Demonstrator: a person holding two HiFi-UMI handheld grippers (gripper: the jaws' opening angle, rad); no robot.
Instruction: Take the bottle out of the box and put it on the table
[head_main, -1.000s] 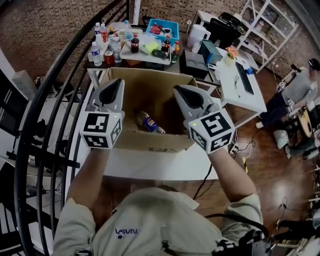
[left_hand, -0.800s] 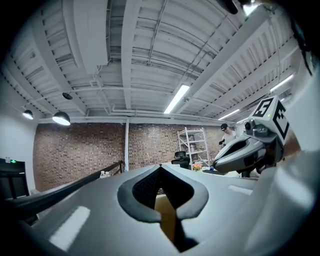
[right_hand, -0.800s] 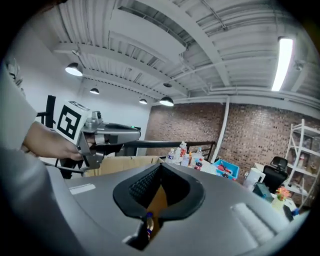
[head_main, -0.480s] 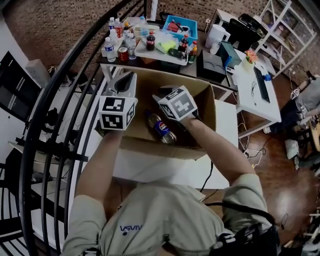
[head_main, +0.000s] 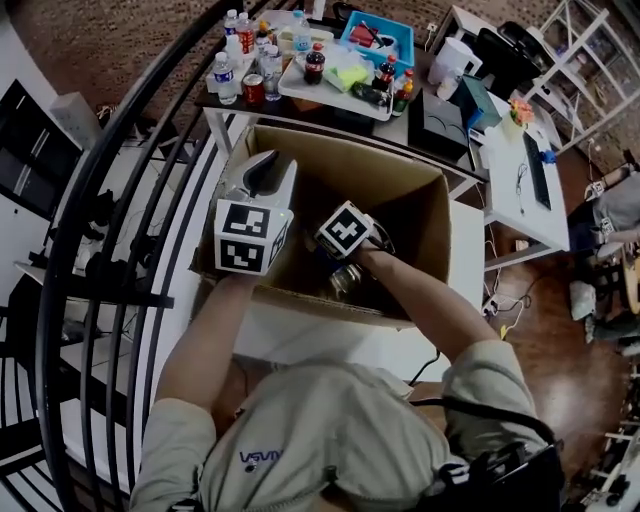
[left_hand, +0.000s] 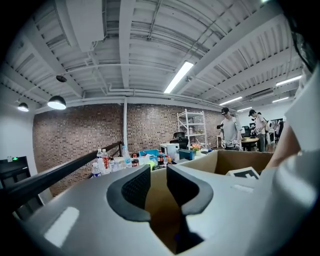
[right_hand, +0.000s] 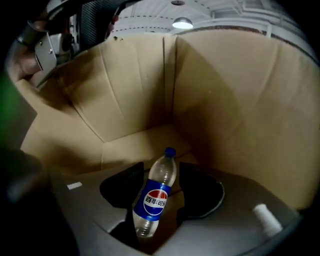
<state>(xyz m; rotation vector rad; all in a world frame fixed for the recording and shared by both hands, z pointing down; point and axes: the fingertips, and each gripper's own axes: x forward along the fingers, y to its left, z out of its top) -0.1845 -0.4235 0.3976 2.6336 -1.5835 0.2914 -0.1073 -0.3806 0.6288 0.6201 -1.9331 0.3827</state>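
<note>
**Right gripper.** My right gripper (right_hand: 160, 171) points steeply down into the box (right_hand: 240, 100). Its jaws are smooth grey shells lined with black, finely ribbed pads. They have just been opening and now stand moderately apart. The bottle (right_hand: 154, 197) lies between them, flanked by the pads on either side, but I do not have it clamped.

**Bottle.** It is a clear plastic cylinder with a tapering shoulder and a small blue cap. A glossy blue label carries a round red, white and blue emblem. The bottle lies on its side on the box floor, cap toward the far corner.

**Box.** The box is brown cardboard, matt and creased along vertical folds, and open at the top.

**Left gripper.** My left gripper (left_hand: 158, 172) hangs above the box's left wall and points nearly level. Its jaws leave only a narrow gap and hold nothing; cardboard shows through the gap.

**Surroundings.** In the head view the box stands on a white table (head_main: 300, 345). Beyond it, a tray (head_main: 335, 85) and a cluster of drinks (head_main: 245, 60) rest on another surface. A black curved railing (head_main: 120, 170) runs along the left.
</note>
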